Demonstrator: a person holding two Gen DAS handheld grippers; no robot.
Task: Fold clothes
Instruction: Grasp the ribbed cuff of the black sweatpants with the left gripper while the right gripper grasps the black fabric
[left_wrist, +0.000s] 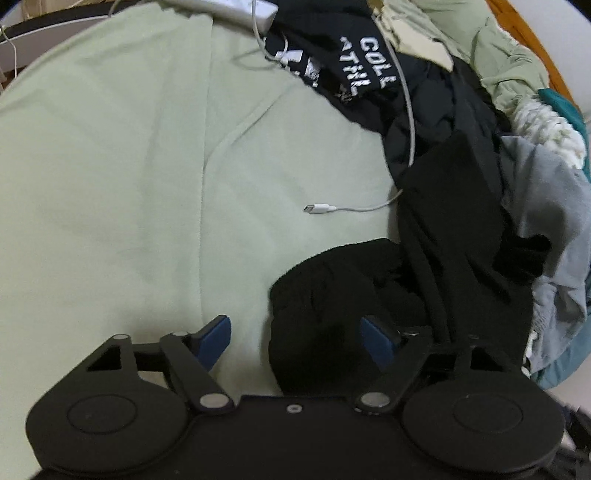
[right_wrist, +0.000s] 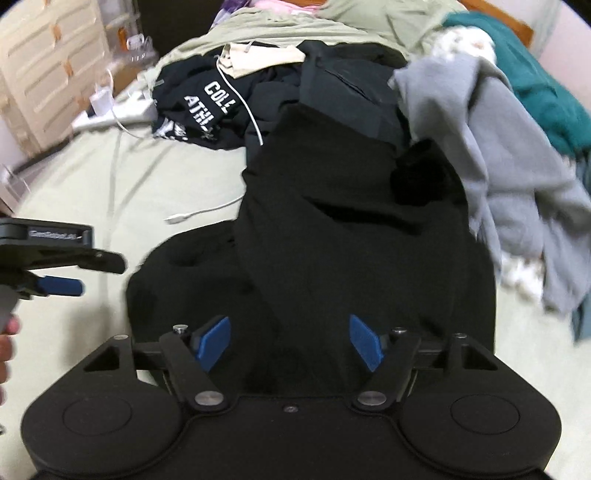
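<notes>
A black garment (right_wrist: 332, 240) lies crumpled on the pale green bed sheet (right_wrist: 74, 192), reaching from the clothes pile toward me. It also shows in the left wrist view (left_wrist: 332, 295). My right gripper (right_wrist: 290, 341) is open just above its near end, blue pads apart, holding nothing. My left gripper (left_wrist: 295, 341) is open over the garment's left edge, its right pad over black cloth, its left pad over the sheet (left_wrist: 110, 184). The left gripper shows side-on in the right wrist view (right_wrist: 62, 286).
A pile of clothes lies behind: a black printed shirt (right_wrist: 207, 107), grey garment (right_wrist: 498, 155), teal garment (right_wrist: 546, 92). A white charging cable (left_wrist: 321, 208) lies on the sheet. A cream drawer unit (right_wrist: 48, 74) stands at far left.
</notes>
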